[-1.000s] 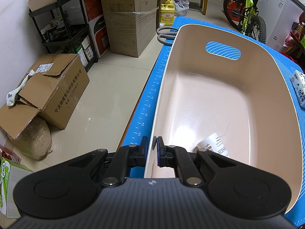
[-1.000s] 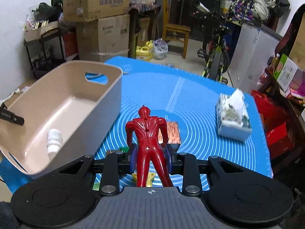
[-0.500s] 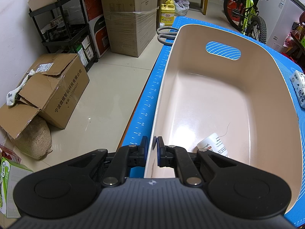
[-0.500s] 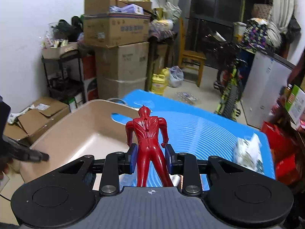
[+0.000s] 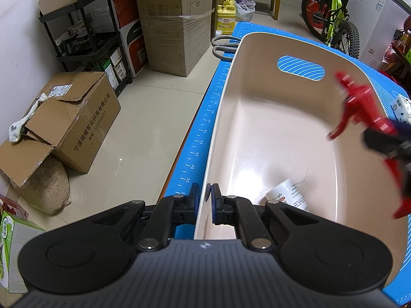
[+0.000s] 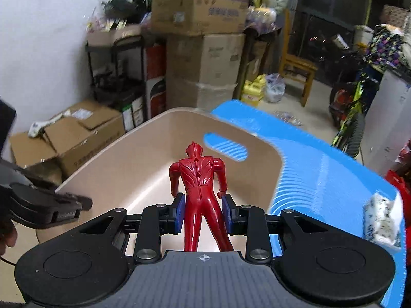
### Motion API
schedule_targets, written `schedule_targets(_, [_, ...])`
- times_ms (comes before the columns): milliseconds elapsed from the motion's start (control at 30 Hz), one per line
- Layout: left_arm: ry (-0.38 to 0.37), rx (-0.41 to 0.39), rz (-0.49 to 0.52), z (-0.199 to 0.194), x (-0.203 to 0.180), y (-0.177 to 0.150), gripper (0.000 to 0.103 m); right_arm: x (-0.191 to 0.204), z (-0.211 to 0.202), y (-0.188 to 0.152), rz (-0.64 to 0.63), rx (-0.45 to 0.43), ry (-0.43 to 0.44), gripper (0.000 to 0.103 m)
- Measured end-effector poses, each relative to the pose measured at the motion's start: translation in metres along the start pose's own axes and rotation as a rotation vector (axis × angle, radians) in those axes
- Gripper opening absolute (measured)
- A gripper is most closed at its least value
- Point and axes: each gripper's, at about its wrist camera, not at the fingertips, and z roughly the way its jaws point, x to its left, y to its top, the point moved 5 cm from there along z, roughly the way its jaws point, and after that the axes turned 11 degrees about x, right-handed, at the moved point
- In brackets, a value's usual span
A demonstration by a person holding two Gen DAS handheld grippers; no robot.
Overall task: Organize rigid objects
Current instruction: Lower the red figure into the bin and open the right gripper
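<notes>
Lying inside bin (image 5: 259, 133): bottle (image 5: 287, 195), under figure (image 6: 199, 179).

That red figure (image 6: 199, 195) is shiny molded plastic, super glossy with ridged lines down its back. The beige bin (image 5: 269, 133) looks like smooth plastic too, glossy enough inside to throw a bright glare. The blue mat (image 6: 321, 179) under it is matt, printed with white lines. The right gripper (image 6: 201, 211) is matt black plastic with blue pads (image 6: 179, 211). The boxes (image 5: 74, 123) on the floor are plain rough cardboard.
</notes>
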Motion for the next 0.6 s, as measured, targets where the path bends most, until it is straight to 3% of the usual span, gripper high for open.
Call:
schedule_targets(133, [0.000, 0.000, 0.000, 0.000, 0.000, 0.000, 0.011, 0.014, 0.021, -0.005, -0.022, 0.051, 0.007, 0.038])
schedule_targets(200, [0.000, 0.000, -0.001, 0.000, 0.000, 0.000, 0.011, 0.022, 0.030, -0.007, -0.036, 0.078, 0.007, 0.012])
schedule_targets(433, [0.000, 0.000, -0.001, 0.000, 0.000, 0.000, 0.011, 0.036, 0.055, -0.019, -0.078, 0.150, -0.004, 0.013])
schedule_targets(600, [0.001, 0.000, 0.001, 0.000, 0.000, 0.000, 0.011, 0.027, 0.049, -0.025, -0.047, 0.143, 0.003, 0.013])
